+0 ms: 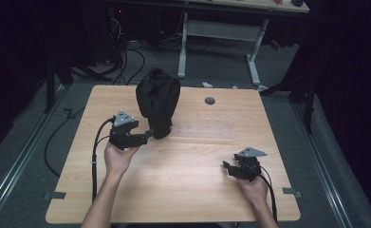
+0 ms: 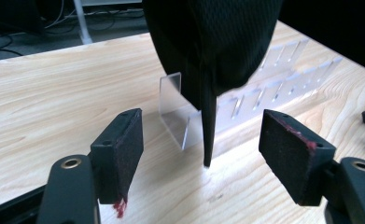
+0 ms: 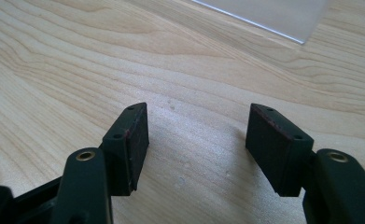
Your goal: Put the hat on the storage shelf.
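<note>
One soft, light black mesh fabric cap (image 1: 157,100) drapes just ahead of the empty, wide-open left gripper (image 1: 148,136); pinch its hanging edge.

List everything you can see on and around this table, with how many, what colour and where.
Table: one, light wood, centre of the high view.
Black cloth: one, draped over the left end of the rack, its lower edge hanging to the tabletop.
Clear rack: one, transparent slotted plastic, mid-table, right of the cloth.
Grommet: one, dark grey, round, far side of the table.
Desk frame: one, white legs, on the floor behind the table.
Cables: several, black, on the floor at far left.
Left gripper: one, black, jaws open just short of the cloth's hanging edge, nothing pressed.
Right gripper: one, black, jaws open over bare wood near the right edge.
Hands: two, entering from the bottom.
</note>
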